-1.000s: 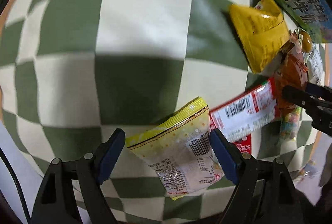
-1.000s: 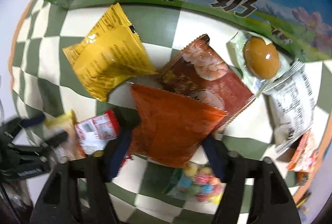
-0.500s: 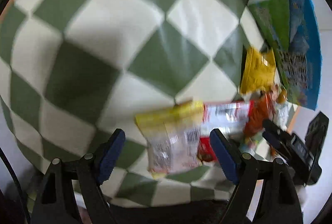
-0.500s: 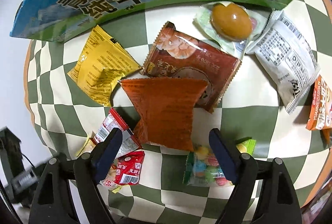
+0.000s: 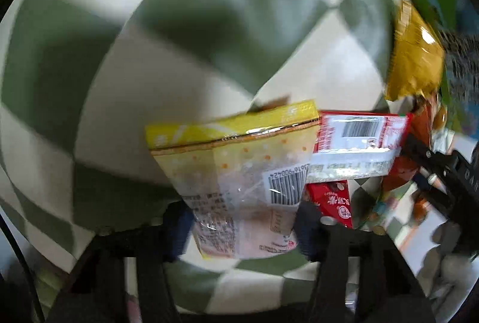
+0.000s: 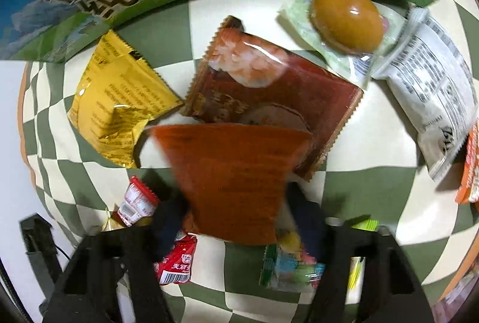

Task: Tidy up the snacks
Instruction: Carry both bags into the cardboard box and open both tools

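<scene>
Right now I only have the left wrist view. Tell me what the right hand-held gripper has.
Observer: The right hand-held gripper has just been closing, and its pads pinch the orange-red packet.
Operator: Report what lies under that packet.
Observer: A brown packet lies partly beneath its far edge.
Operator: Name what's right of that one.
Observer: A sealed brown egg, beside a white packet.

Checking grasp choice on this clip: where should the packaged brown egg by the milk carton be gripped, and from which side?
Grip the packaged brown egg by its flat film margin, probably from above on the carton-facing edge; the domed egg looks slippery, and the white packet crowds the other side.
</scene>
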`<state>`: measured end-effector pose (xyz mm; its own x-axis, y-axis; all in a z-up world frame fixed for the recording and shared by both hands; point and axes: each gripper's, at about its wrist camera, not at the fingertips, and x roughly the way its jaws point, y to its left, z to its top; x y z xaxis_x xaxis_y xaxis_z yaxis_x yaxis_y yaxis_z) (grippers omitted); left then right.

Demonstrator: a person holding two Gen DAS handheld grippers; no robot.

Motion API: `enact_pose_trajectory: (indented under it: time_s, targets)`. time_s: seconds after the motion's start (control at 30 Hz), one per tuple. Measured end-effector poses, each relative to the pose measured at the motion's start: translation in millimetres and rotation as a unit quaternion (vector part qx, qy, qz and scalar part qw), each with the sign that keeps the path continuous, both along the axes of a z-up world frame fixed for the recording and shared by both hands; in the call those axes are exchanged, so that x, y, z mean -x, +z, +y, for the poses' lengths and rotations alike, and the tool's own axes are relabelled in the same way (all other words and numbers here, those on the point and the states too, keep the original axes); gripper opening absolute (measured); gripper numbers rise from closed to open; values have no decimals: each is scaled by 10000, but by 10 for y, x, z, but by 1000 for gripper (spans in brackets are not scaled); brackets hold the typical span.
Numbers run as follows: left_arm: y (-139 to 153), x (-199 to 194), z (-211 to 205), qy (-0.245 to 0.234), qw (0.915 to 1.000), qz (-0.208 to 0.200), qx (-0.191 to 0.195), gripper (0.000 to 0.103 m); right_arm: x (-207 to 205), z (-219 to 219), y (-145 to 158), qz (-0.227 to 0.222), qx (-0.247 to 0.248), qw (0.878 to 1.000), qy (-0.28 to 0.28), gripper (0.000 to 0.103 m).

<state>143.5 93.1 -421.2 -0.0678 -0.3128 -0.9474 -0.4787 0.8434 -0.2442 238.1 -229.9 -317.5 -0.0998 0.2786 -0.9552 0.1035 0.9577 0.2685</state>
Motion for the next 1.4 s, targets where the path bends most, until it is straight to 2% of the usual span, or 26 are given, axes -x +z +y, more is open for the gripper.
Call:
enact_pose_trajectory:
  time_s: [0.13,0.23,0.3,0.37,0.4,0.47,0.63,0.67,0.7,0.73,0.9,0.97,1.07,1.17,1.27,1.4]
  targets:
    - [185,-238,-218,-714,9940,-440,-709,49,94,191,19,-125,47,9987,483,49]
    - [285,-434,-336,-1040,9873,-700,-976,49,154,189,85,20,115,9965,825,48]
    - [286,-578,-410,-1212,9851,-739,-969,51,204,187,113,164,164,9938,1092,48]
    - [232,-671,-425,-1256,9854,-664,-939,52,275,144,-6,313,264,9921,1188,49]
    - [200,-714,-424,-1257,9856,-636,-932,52,269,107,-27,306,253,9930,1112,50]
    - [176,-775,-418,-1187,9869,-636,-884,52,263,35,-54,264,225,9951,922,60]
    - [284,-813,-252,-1076,9876,-765,-847,48,331,-156,-43,156,302,9969,706,63]
    - [316,-839,-187,-1058,9876,-779,-853,47,376,-164,-65,136,322,9969,709,62]
    - [333,-848,-186,-1051,9876,-782,-870,46,427,-150,-82,95,334,9969,704,51]
    - [369,-737,-228,-1040,9875,-783,-891,45,449,-170,-66,29,304,9971,691,49]
    - [629,-621,-200,-933,9868,-924,-953,44,621,-141,73,-317,269,9976,546,45]
    - [767,-608,-213,-912,9859,-1006,-979,44,628,-248,190,-404,111,9981,444,45]
    - [909,-820,-276,-874,9849,-1176,-922,44,628,-401,388,-531,-98,9979,349,45]
    - [1249,-983,-355,-880,9823,-1464,-773,44,631,-567,659,-699,-377,9964,291,45]
    - [1680,-1294,-531,-1021,9758,-1850,-571,44,479,-711,1151,-933,-661,9931,266,45]
    - [2032,-1558,-823,-1315,9643,-2268,-362,44,261,-910,1683,-1371,-848,9867,185,45]
